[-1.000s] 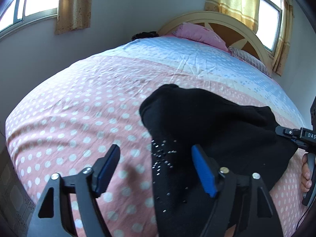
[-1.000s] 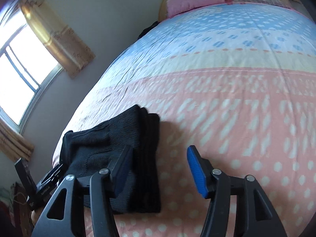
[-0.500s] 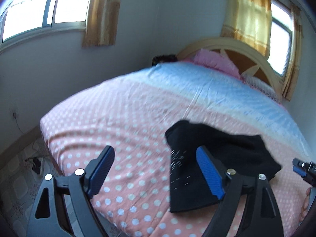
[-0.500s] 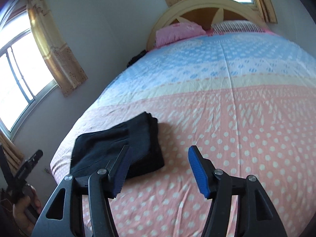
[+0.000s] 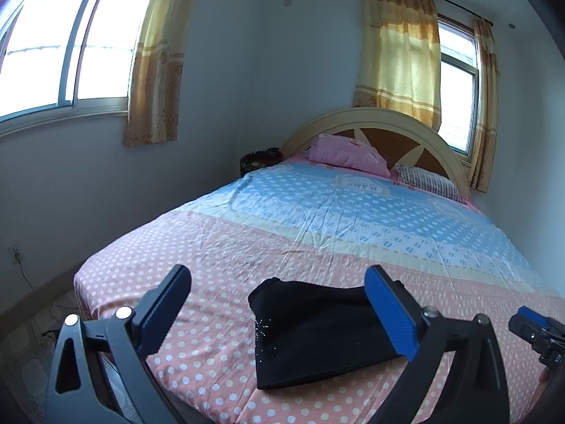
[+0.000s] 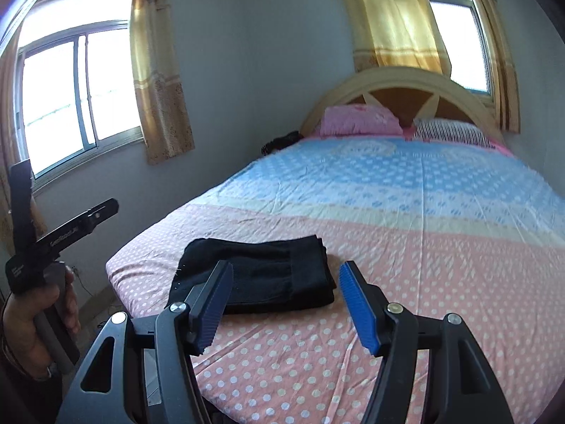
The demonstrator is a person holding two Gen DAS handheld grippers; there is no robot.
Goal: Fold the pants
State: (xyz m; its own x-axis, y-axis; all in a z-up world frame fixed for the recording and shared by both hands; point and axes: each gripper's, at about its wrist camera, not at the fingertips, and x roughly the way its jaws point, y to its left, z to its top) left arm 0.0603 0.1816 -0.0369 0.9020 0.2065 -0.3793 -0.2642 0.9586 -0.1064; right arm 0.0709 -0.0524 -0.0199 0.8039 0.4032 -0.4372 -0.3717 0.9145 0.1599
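The black pants [image 5: 317, 332] lie folded into a compact rectangle on the pink polka-dot part of the bed [image 5: 219, 247], near its foot corner; they also show in the right wrist view [image 6: 261, 275]. My left gripper [image 5: 279, 311] is open and empty, held back above the foot of the bed. My right gripper [image 6: 286, 304] is open and empty, also held back from the pants. The left gripper's body and the hand holding it show at the left of the right wrist view [image 6: 53, 243].
A pink pillow [image 5: 346, 155] and a striped pillow [image 5: 427, 180] lie against the arched headboard [image 5: 385, 123]. A dark bundle [image 5: 261, 159] sits by the bed's far left corner. Curtained windows [image 5: 63, 46] are on both walls. The floor [image 5: 31, 339] lies left of the bed.
Both grippers have pulled back and up from the pants, which now look smaller and lie untouched on the bed. Both stayed open.
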